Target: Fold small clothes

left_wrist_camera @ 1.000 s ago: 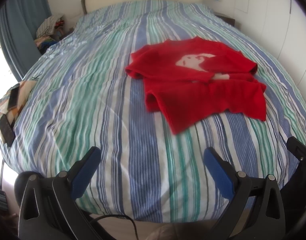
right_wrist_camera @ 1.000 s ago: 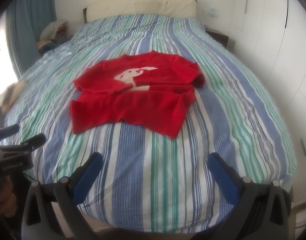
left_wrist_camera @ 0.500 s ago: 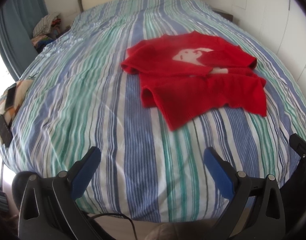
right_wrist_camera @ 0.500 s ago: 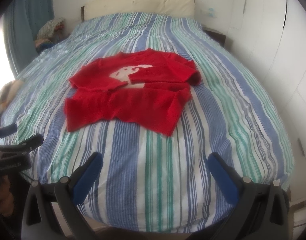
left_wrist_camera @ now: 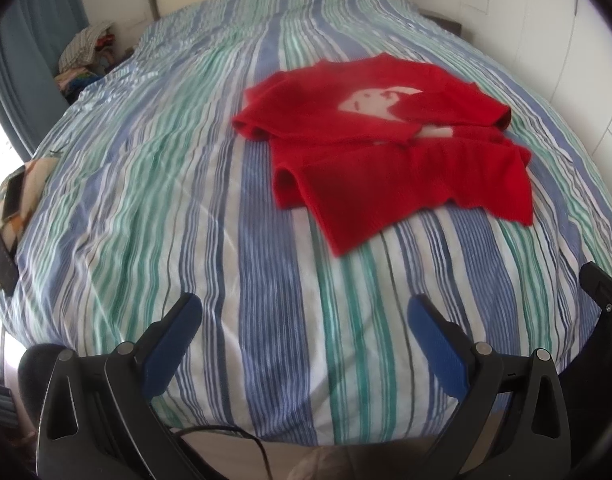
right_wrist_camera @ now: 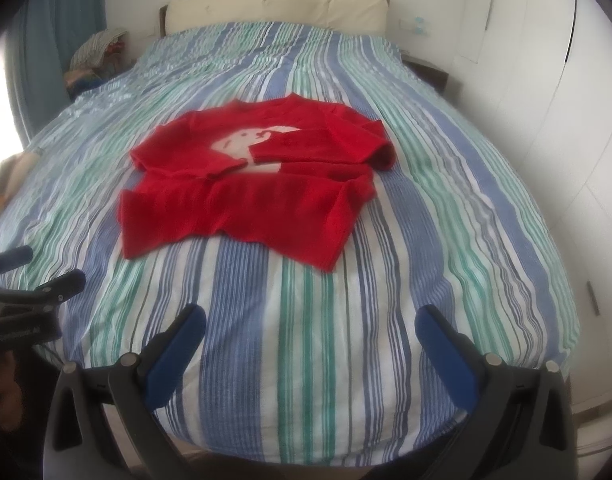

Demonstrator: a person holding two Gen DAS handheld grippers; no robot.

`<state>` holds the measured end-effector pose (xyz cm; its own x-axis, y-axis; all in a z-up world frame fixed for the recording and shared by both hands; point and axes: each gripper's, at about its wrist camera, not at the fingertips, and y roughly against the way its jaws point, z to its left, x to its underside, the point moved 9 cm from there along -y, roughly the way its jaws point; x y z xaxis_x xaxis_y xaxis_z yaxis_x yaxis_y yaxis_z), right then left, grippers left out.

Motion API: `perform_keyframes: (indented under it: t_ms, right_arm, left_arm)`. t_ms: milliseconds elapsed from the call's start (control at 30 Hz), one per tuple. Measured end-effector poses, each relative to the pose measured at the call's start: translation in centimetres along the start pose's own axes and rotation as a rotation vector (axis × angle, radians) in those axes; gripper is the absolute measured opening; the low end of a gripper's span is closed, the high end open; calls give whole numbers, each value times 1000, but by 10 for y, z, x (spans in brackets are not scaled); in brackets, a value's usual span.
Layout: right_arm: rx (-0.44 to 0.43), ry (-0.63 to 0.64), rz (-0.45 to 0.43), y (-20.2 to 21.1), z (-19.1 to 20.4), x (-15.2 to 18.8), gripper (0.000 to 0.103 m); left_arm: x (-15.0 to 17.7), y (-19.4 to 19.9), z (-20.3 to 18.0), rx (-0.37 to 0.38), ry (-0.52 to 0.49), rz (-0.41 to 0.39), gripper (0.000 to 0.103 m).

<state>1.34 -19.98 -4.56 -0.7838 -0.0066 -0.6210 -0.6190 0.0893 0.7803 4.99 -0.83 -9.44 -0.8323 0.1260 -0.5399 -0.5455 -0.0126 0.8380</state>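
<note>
Sweater: red knit sweater (right_wrist_camera: 242,184) lies mid-bed on the striped bedspread (right_wrist_camera: 346,340), sleeves already crossed inward.
Left gripper (left_wrist_camera: 302,320): jaws apart, empty, near edge.
Right gripper (right_wrist_camera: 310,328): same.
Next step (a judgement): pinch both near hem corners evenly, then fold away.

Both tools edged closer to red sweater (left_wrist_camera: 386,152).

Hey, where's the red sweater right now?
The red sweater lies partly folded on the striped bed, near the middle, ahead of both open tongs; it sits right of centre in the left wrist view, touching neither.
</note>
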Motion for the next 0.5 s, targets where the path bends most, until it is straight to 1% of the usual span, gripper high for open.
perform_keyframes:
  t_ms: [500]
  right_arm:
    - [-3, -5, 13, -6, 1, 2, 103]
  left_arm:
    - [0, -1, 2, -23, -2, 1, 102]
